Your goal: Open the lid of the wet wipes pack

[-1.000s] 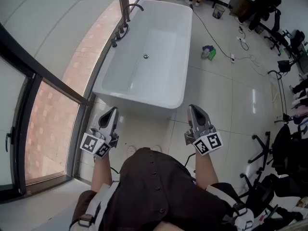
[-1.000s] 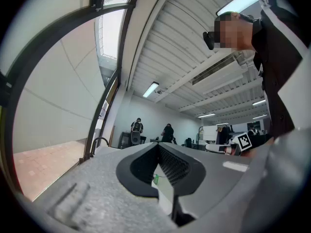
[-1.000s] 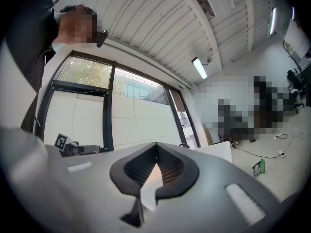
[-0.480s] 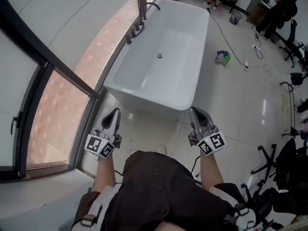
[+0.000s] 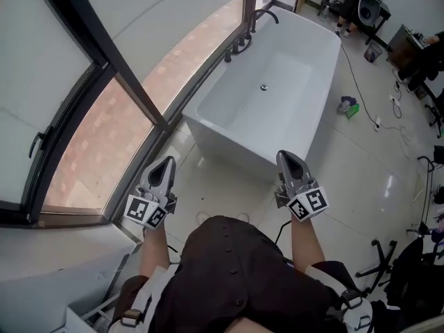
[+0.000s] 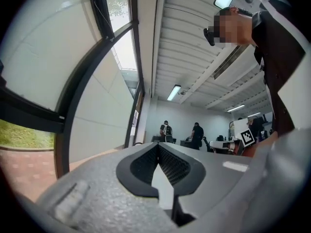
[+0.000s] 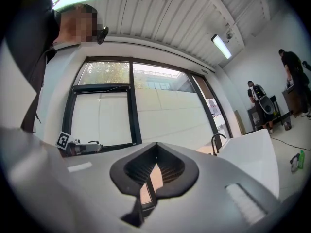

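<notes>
No wet wipes pack shows in any view. In the head view my left gripper (image 5: 164, 165) and right gripper (image 5: 287, 158) are held level in front of the person's dark shirt, side by side and about a body's width apart. Both point toward the near end of a white bathtub (image 5: 229, 148). In the left gripper view my left gripper (image 6: 156, 147) has its jaws together with nothing between them. The right gripper (image 7: 155, 147) looks the same in its own view, shut and empty.
A dark faucet (image 5: 267, 14) stands at the tub's far left corner. Dark-framed floor-to-ceiling windows (image 5: 132, 89) run along the left. A small green and blue object (image 5: 348, 107) and a cable (image 5: 361, 75) lie on the glossy tiled floor. Office chairs (image 5: 409, 269) stand at the right; people (image 6: 197, 135) stand far off.
The head view has swung left: the tub now lies further right and the window fills more of the left. Both grippers moved along with the body, still shut and empty.
</notes>
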### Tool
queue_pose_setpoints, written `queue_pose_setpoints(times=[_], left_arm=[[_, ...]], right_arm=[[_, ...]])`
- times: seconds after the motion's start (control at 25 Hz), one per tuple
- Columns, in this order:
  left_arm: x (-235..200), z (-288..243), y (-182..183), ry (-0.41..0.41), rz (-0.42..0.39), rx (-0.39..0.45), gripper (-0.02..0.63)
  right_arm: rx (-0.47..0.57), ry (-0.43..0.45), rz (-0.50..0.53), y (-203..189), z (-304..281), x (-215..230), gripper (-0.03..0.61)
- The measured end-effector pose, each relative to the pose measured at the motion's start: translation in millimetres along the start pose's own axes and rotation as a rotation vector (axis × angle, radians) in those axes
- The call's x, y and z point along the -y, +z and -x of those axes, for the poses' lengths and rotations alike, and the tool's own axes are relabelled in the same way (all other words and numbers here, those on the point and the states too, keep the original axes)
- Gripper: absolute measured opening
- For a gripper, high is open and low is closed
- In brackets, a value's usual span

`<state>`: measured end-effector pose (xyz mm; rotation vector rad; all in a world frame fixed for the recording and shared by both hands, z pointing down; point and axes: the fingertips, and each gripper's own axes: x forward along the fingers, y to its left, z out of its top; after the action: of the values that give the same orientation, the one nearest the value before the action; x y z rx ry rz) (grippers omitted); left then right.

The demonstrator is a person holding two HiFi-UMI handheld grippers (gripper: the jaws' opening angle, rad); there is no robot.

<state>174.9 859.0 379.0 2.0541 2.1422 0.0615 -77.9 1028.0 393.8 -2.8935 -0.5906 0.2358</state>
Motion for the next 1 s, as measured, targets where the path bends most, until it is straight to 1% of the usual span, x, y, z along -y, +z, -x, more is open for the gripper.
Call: queue_pose_setpoints(times=[0.12,0.24,0.52,0.64,0.72,0.8,0.92,1.0], left_arm=[[-29,27,7,0.064,-0.004,0.013,0.002],[-52,51,14,0.119,-0.017,0.030,0.002],[-115,102,18,0.263,-0.021,0.046,0.002],[-133,115,26,0.304,-0.023,0.078,0.002],[-145,127,30,0.327,-0.038,0.079,0.002],[-158,146,28,0.365,-0.038,0.072,0.002],[-179,175,19,0.427,-0.001,0.074,0.002],[-194,190,13,0.465,0.002,0.080,0.002]], right_arm=[[-0.021,0.072,0.007,-5,-34,-26,0.000],[-0.039,0.122,0.011,-13,-64,-42,0.000],[-0.068,0.213,0.022,-29,-123,-86,0.000],[-0.079,0.244,0.033,-32,-144,-99,0.000],[-0.082,0.263,0.034,-34,-160,-109,0.000],[-0.089,0.283,0.028,-41,-173,-123,0.000],[-0.107,0.319,0.017,-55,-189,-146,0.000],[-0.114,0.344,0.016,-63,-201,-160,0.000]])
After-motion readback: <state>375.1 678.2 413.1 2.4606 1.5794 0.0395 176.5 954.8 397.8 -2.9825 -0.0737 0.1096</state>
